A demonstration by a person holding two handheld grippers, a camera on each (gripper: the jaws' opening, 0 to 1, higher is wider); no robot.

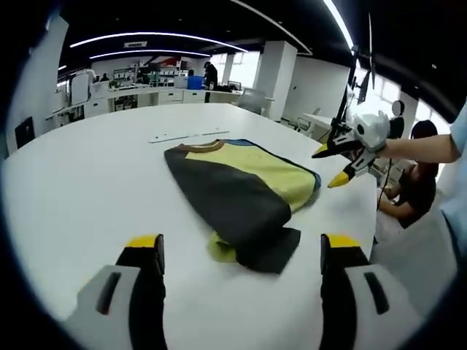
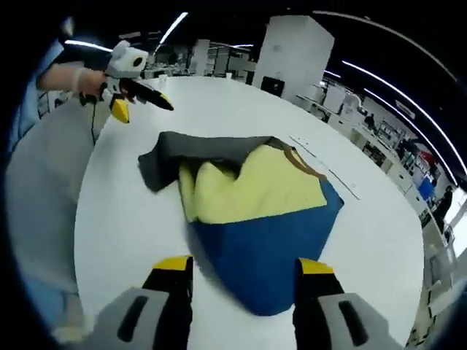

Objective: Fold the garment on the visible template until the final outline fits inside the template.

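Looking along the left tool (image 1: pixel 241 251) in the left gripper view: jaws spread wide, nothing between them, hovering low over the white bench (image 1: pixel 87 182). Just ahead of the tips, a folded garment (image 1: pixel 237 189), a shirt with a dark grey panel lapped over yellow, brown-trimmed collar at the far end, a sliver of blue along the far-right edge. Nearest corner rumpled, grey flap with yellow peeking out beneath, close to the gap between the jaws. Beyond the collar, thin pale strips (image 1: pixel 188 135) flat on the bench, possibly template marking; cannot tell for sure. Off to the far right, the right tool (image 1: pixel 334 165) raised clear of the cloth, yellow tips parted, holding nothing.

Switching to the right gripper view: right tool (image 2: pixel 244 273) also wide and empty, with the blue part of the shirt (image 2: pixel 252 200) reaching in between the tips. Past the blue, yellow layer; past that, the grey fold with a loose corner to the far left. Further still, up and left, the left tool (image 2: pixel 139 98) held above the bench, well apart from the cloth.

Judging handling: soft, light, limp knit, likely to sag and slide over itself, not fragile. Best pinched at an edge or corner through all layers, such as the loose grey corner or blue hem, then lifted low and laid over to avoid dragging the stack.
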